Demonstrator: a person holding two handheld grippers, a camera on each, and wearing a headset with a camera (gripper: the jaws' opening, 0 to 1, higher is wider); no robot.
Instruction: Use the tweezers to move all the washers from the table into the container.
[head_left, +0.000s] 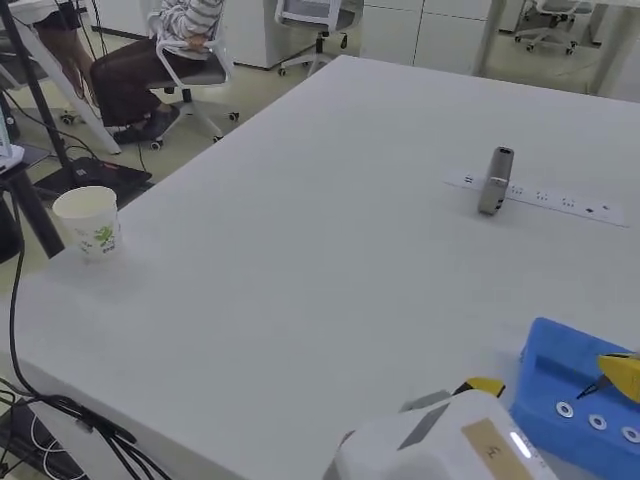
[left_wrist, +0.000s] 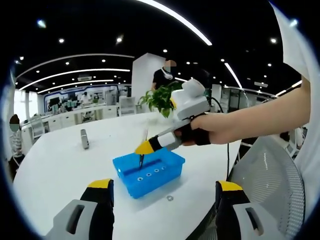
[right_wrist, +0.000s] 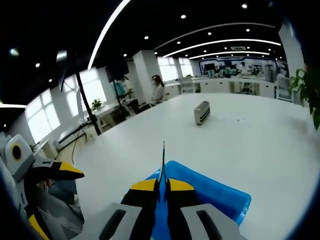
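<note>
Left gripper (left_wrist: 164, 186): jaws stand wide apart, rising at 6 o'clock of its own view. Right gripper (right_wrist: 162, 186): jaws pressed together on the tweezers (right_wrist: 163, 160), which point to 12 o'clock. In the left gripper view, the right hand (left_wrist: 207, 131) grasps the right gripper's handle, with the forearm running off toward 3 o'clock.

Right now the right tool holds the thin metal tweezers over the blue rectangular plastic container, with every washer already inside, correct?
Not every washer: the left gripper view shows one small metal washer on the white table beside the blue plastic container. The rest holds.
</note>
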